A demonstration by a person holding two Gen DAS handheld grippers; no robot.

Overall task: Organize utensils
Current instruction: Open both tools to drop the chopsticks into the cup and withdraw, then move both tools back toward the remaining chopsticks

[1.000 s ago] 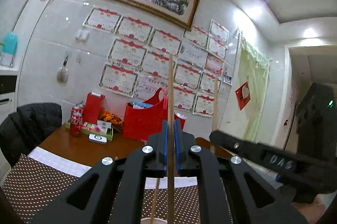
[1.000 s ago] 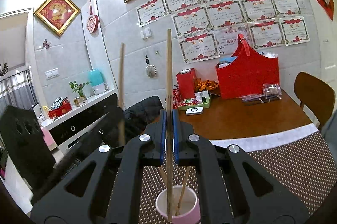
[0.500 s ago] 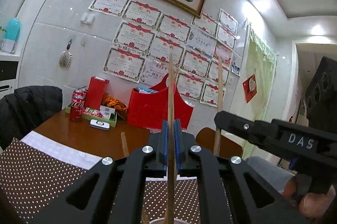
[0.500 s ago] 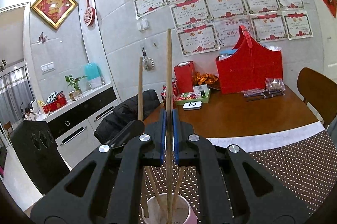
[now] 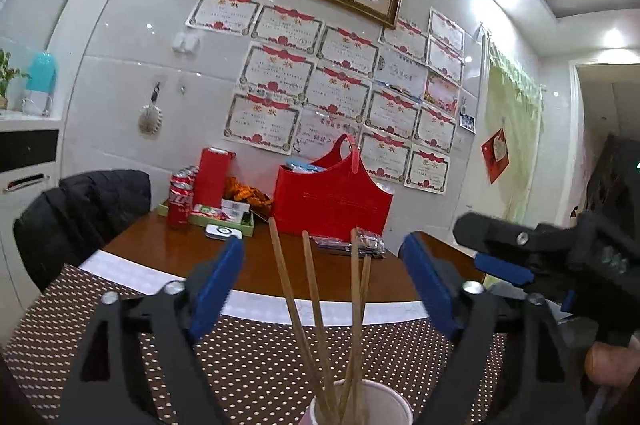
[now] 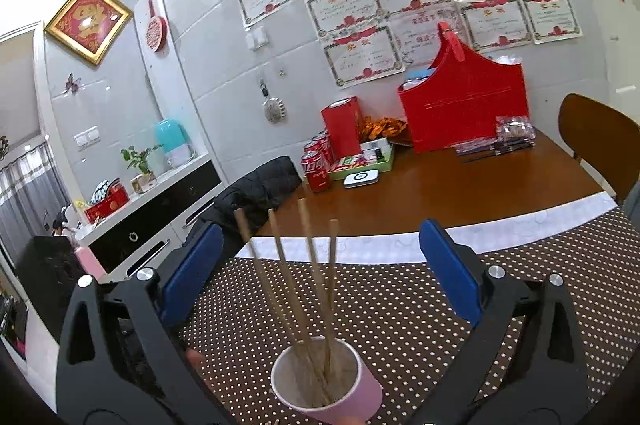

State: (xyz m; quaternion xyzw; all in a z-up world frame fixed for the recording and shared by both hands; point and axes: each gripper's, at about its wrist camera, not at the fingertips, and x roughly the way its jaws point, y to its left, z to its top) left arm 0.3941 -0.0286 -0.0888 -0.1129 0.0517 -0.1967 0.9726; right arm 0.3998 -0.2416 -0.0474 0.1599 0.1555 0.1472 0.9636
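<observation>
Both grippers, left gripper (image 5: 322,281) and right gripper (image 6: 320,265), have just sprung wide, empty; four chopsticks (image 6: 308,281) lean loose in pink cup (image 6: 326,383), so a clipped stick on retreat could tip it.

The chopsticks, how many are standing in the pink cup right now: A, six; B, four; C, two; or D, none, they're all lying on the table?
B: the right wrist view shows four wooden chopsticks leaning in the pink cup on the dotted mat, with nothing pinched by either open tool.
</observation>
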